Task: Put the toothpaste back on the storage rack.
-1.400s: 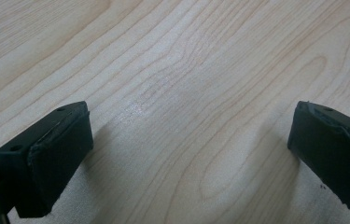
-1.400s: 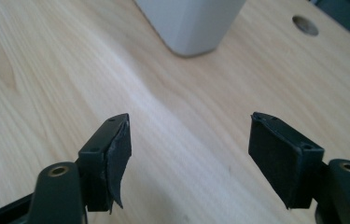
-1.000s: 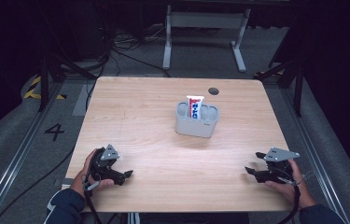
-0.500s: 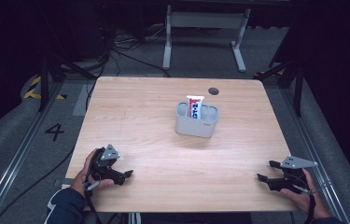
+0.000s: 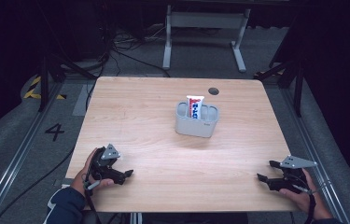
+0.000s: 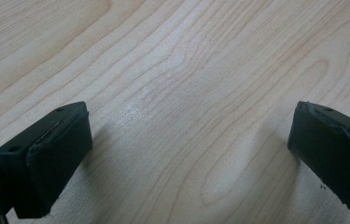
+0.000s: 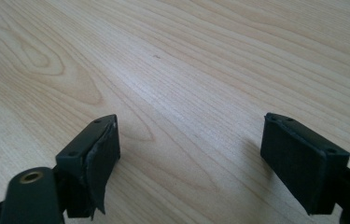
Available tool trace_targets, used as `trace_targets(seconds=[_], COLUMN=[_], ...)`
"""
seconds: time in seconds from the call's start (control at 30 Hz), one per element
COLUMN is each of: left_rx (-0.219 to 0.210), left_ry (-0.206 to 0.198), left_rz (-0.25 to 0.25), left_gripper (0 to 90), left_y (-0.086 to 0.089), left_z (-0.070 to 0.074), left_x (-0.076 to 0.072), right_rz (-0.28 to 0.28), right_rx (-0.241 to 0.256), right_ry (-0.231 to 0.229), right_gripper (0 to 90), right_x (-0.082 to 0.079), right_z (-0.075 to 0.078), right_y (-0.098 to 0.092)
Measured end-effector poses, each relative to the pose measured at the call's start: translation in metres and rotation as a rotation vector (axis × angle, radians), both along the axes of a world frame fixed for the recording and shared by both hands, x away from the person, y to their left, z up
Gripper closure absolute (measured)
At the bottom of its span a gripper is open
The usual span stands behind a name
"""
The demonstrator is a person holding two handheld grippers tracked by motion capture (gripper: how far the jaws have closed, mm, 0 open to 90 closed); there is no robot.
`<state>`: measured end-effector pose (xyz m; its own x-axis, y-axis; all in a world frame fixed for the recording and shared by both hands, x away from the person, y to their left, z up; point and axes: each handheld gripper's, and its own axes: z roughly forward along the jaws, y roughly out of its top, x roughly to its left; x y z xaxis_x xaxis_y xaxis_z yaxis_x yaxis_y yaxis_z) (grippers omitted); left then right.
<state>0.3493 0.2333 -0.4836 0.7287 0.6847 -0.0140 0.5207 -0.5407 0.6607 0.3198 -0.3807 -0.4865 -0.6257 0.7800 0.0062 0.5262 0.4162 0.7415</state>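
A grey holder (image 5: 197,122) stands near the middle of the wooden table (image 5: 154,107), with a red and white toothpaste tube (image 5: 194,106) upright in it. My left gripper (image 5: 127,174) rests at the table's near left corner, held by a hand, open and empty. At the near right corner my right gripper (image 5: 267,171) is open too, nothing between its jaws. In the left gripper view the pads (image 6: 51,154) stand wide apart over bare wood. The right gripper view has both pads (image 7: 93,156) apart just above the tabletop.
A dark round hole (image 5: 213,91) sits in the table behind the holder. Past the far edge stand a grey metal frame (image 5: 205,21) and loose cables (image 5: 116,42) on the floor. Floor rails (image 5: 14,158) run along both sides.
My right gripper has slid right and toward the near edge, ending at the table's near right corner. The left gripper and the holder have stayed put.
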Motion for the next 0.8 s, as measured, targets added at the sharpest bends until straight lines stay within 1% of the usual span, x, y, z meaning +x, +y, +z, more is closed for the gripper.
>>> trace_targets(seconds=[0.1,0.2,0.3,0.47,0.57,0.63,0.8], left_rx=[0.000,0.000,0.000,0.005,0.006,0.001,0.005], left_ry=[0.000,0.000,-0.001,-0.002,0.001,0.003,-0.006], left_rz=[0.000,0.000,0.004,0.018,0.021,0.027,0.044], left_gripper=[0.2,0.2,0.2,0.2,0.2,0.4,0.5], left_y=[0.0000,0.0000,0.0001,0.0005,0.0006,0.0003,0.0011], left_z=[0.0000,0.0000,0.0000,0.0003,0.0005,0.0002,0.0002], left_x=[0.0000,0.0000,-0.0001,-0.0006,-0.0007,-0.0012,-0.0003], right_rz=[-0.004,-0.016,-0.015,-0.013,-0.006,-0.003,-0.002], right_rx=[0.001,-0.006,-0.005,-0.006,-0.007,-0.005,-0.002], right_ry=[0.003,0.002,0.003,0.006,-0.002,-0.001,0.003], right_gripper=[18.6,15.5,15.0,15.0,16.9,16.9,16.6], right_x=[0.0001,0.0006,0.0017,0.0027,0.0014,0.0015,0.0021], right_z=[0.0001,-0.0003,-0.0004,-0.0003,-0.0001,-0.0002,-0.0002], right_y=[0.0001,0.0003,0.0003,0.0009,0.0013,0.0012,0.0009])
